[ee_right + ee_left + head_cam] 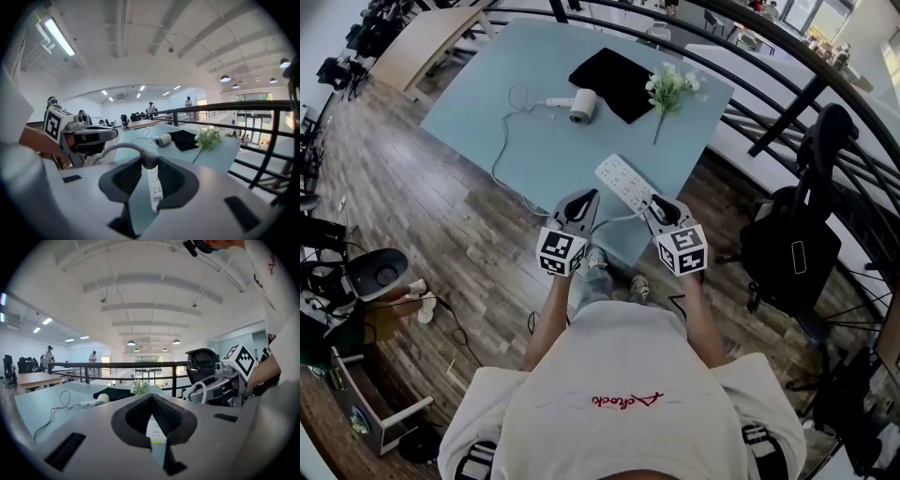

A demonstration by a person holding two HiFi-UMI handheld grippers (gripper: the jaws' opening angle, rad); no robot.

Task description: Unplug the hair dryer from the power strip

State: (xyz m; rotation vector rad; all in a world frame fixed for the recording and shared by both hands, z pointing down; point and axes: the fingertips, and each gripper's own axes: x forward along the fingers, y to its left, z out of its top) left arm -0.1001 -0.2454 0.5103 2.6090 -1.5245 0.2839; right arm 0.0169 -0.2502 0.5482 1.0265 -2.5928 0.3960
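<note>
At the near edge of the pale blue table, the power strip was seen lying flat, with both grippers held just above its near end. The right gripper was closed on the grey plug of the hair dryer's cord, which was pinched between its pads over the strip. Whether the plug was fully clear of the sockets could not be told. From the plug, the cord was seen arching towards the left gripper, whose jaws were pressed together with nothing between them. The hair dryer was left lying on its side far up the table, well apart from the strip. A black cloth and a bunch of flowers were laid just beside it.
</note>
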